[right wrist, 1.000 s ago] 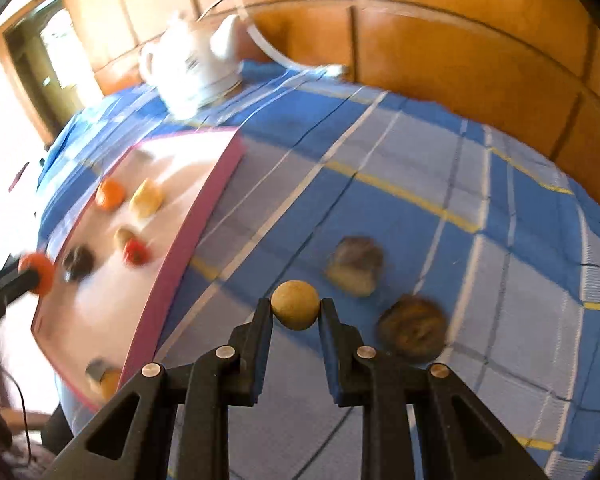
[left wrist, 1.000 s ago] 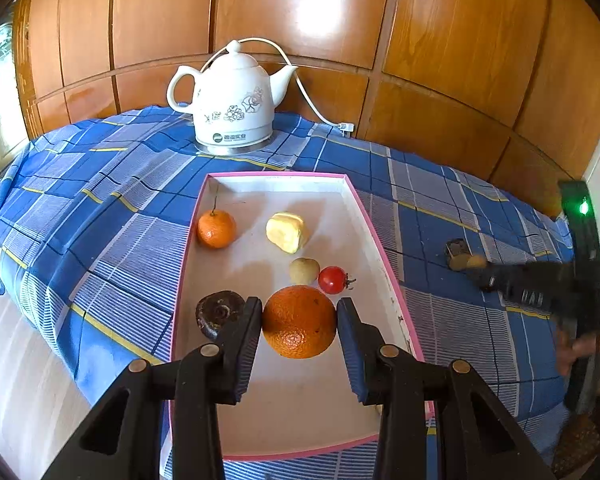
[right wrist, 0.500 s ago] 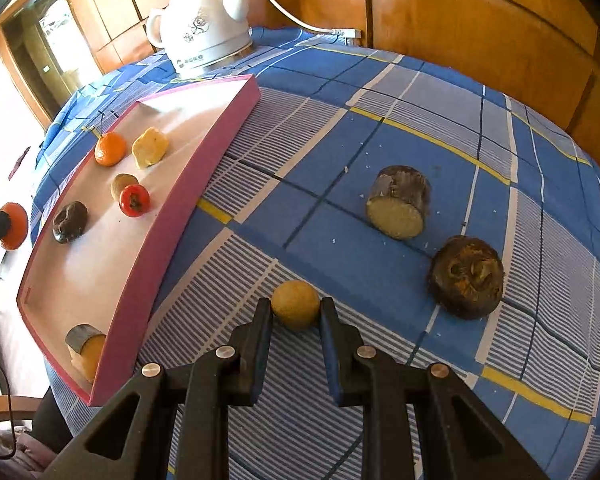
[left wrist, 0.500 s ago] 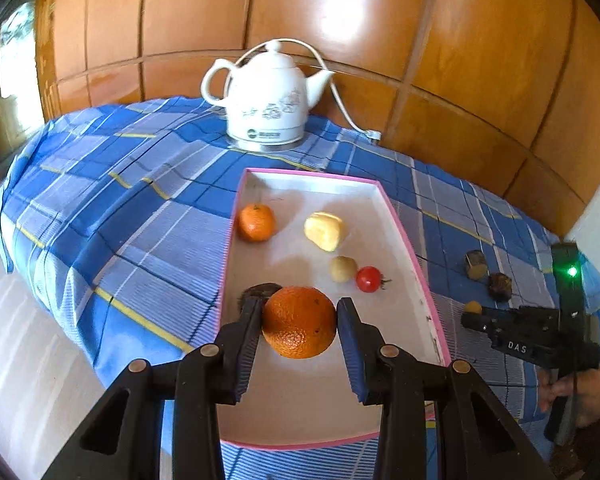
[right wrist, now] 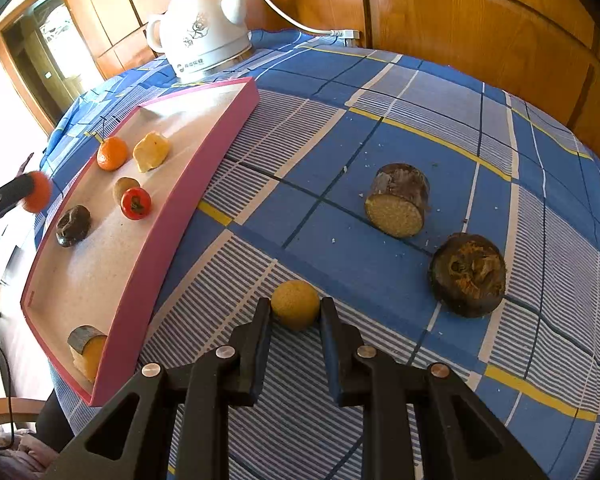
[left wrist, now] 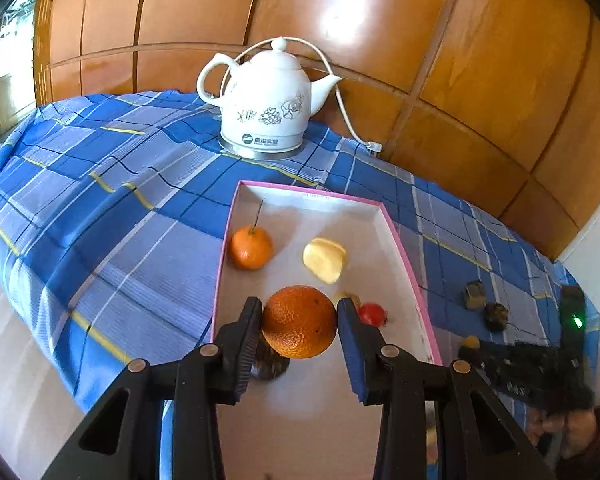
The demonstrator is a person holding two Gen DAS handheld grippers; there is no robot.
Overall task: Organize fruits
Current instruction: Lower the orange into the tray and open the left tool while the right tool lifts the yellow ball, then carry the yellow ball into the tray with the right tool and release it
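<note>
My left gripper (left wrist: 299, 322) is shut on a large orange (left wrist: 299, 322) and holds it above the near left part of the pink-rimmed tray (left wrist: 410, 272). In the tray lie a small tangerine (left wrist: 251, 248), a yellow fruit piece (left wrist: 325, 260), a red tomato (left wrist: 373, 315) and a dark round fruit (left wrist: 270, 362), partly hidden by the orange. My right gripper (right wrist: 295, 312) is shut on a small yellow ball-shaped fruit (right wrist: 295, 310), low over the blue checked cloth right of the tray (right wrist: 204, 168).
A white electric kettle (left wrist: 266, 100) with its cord stands behind the tray. On the cloth right of the tray lie a cut cylindrical piece with a yellow face (right wrist: 398, 200) and a dark round fruit (right wrist: 468, 274). Another cut piece (right wrist: 86, 350) lies in the tray's near corner. A wooden wall panel runs behind.
My left gripper has moved left and up with the orange. My right gripper has lowered the small yellow fruit toward the cloth and steadied.
</note>
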